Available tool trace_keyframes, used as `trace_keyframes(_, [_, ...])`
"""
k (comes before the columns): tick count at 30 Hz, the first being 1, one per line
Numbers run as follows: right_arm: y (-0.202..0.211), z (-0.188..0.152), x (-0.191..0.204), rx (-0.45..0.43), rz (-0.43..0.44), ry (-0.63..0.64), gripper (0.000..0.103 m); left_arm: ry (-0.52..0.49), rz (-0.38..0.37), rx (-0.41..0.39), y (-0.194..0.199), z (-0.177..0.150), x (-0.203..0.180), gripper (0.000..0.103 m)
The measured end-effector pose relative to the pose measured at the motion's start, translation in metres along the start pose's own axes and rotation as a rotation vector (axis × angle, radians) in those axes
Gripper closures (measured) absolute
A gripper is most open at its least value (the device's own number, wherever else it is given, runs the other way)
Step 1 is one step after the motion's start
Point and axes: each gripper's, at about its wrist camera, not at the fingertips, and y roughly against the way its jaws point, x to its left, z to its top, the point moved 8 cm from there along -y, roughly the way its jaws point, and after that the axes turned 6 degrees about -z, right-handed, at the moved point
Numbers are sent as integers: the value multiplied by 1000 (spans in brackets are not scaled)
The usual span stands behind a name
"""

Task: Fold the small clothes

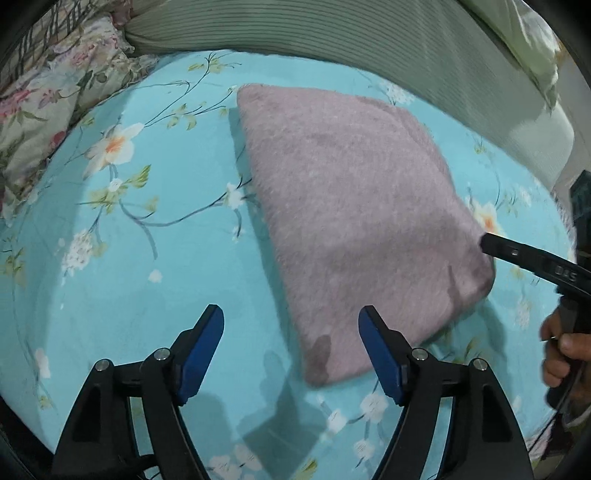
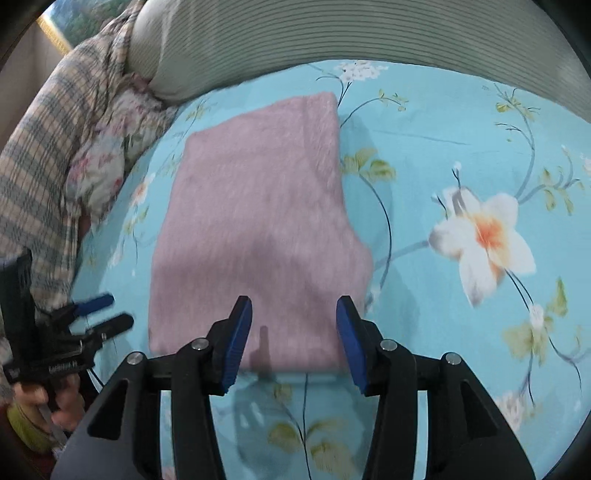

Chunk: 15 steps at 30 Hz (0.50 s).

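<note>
A fuzzy mauve-pink knitted garment (image 1: 354, 221), already folded into a thick oblong, lies flat on the turquoise bedsheet printed with white blossoms (image 1: 147, 258), near a ribbed pale-green cushion (image 1: 295, 29) at the far edge. The left gripper (image 1: 291, 343) hovers just short of the garment's near corner with its blue-padded fingers (image 1: 201, 350) spread wide and nothing between them. The right gripper (image 2: 293, 332) hangs over the near short edge, its fingers likewise parted and empty, the cloth showing in the gap. Judging by the tidy shape, one more fold or a final smoothing remains. The risk is in the next pinch: the pile is thick and springy, so a shallow bite could catch only the top layer and peel the stack open, while a deep one might snag the sheet beneath and drag the whole bundle askew.
</note>
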Motion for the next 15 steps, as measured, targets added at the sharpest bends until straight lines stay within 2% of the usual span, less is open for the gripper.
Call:
trace_keyframes(1, [3, -8, 2, 3, -11, 17, 50, -27, 25, 5, 1, -8, 1, 25])
trace_keyframes(3, [11, -32, 5, 10, -32, 56, 39, -63, 55, 11, 2, -19, 1, 24])
trace_keyframes(5, [18, -53, 7, 20, -37, 85, 36, -104, 88, 19, 3, -36, 2, 24])
trace_keyframes(9, [27, -87, 6, 52, -49, 109, 33, -153, 96, 56, 5, -71, 2, 24])
trace_keyframes(15, [40, -109, 4, 65, -46, 95, 31, -181, 93, 102, 10, -108, 1, 23])
